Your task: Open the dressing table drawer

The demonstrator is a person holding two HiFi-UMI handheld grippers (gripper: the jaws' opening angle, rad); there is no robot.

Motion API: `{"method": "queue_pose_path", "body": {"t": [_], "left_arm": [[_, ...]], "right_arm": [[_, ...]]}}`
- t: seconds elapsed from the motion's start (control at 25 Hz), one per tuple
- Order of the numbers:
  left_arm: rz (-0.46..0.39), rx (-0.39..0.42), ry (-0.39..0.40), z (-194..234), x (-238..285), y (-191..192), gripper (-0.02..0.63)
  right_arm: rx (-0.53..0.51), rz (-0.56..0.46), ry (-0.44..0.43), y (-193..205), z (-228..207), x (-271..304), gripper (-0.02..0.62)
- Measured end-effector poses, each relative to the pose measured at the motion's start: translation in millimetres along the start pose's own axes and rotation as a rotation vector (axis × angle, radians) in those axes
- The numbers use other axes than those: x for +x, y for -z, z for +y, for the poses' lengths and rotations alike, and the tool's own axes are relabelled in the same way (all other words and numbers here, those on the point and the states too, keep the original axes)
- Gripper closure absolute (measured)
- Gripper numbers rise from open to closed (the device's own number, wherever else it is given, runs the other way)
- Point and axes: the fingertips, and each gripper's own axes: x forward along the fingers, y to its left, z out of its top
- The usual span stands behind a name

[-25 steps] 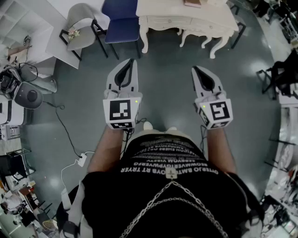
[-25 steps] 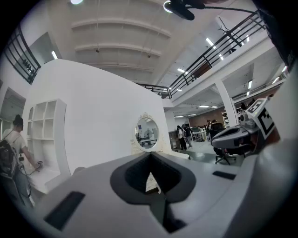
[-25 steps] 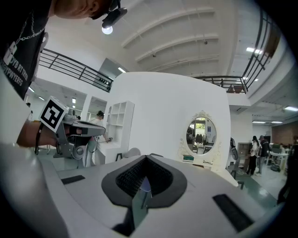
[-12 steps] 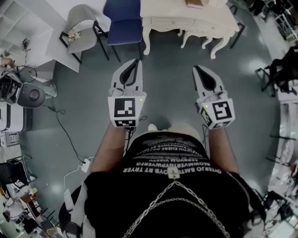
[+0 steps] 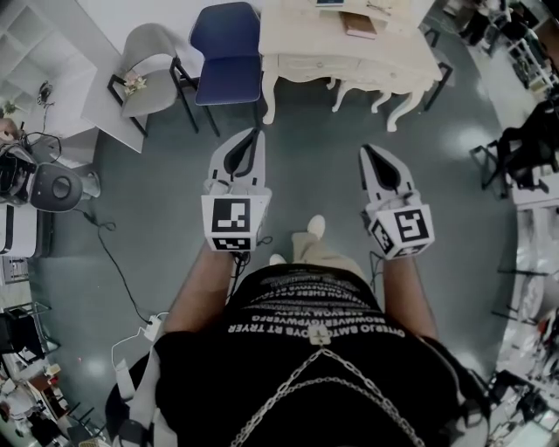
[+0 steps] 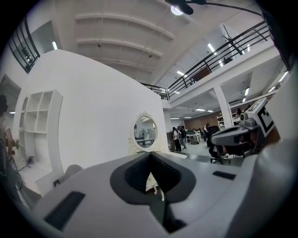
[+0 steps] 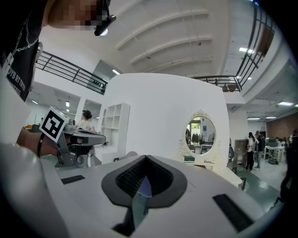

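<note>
The cream dressing table (image 5: 349,39) stands at the top of the head view, its drawer fronts (image 5: 307,65) facing me. A book (image 5: 358,24) lies on its top. Both grippers are held level over the grey floor, well short of the table. My left gripper (image 5: 254,133) is shut with nothing in it. My right gripper (image 5: 365,150) is also shut and empty. In the left gripper view the oval mirror (image 6: 145,132) rises beyond the shut jaw tips (image 6: 150,154). In the right gripper view the mirror (image 7: 201,135) shows to the right of the tips (image 7: 145,157).
A blue chair (image 5: 229,48) stands close to the table's left end, with a grey chair (image 5: 144,57) further left. A cable and power strip (image 5: 153,325) lie on the floor at the left. A dark chair (image 5: 524,153) stands at the right. White shelves (image 7: 114,128) stand at the left.
The person has stepped forward, one foot now ahead. Both grippers have moved toward the dressing table, and more of its top shows. Both stay shut.
</note>
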Motion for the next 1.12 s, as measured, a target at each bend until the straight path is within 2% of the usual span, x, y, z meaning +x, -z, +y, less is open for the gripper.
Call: {"method": "queue_pose_path", "body": {"t": [0.44,1.12], "left_arm": [[0.014,0.007,-0.018,14.9,71.4,-7.4,0.601],[0.087,-0.012,-0.043,21.6,147.4,10.8,0.601]], "right_arm": [[0.008,-0.003,-0.046,-4.3,-50.9,65.7,0.594],[0.049,0.035,-0.118,14.1,-99.4,129.5,0.594]]}}
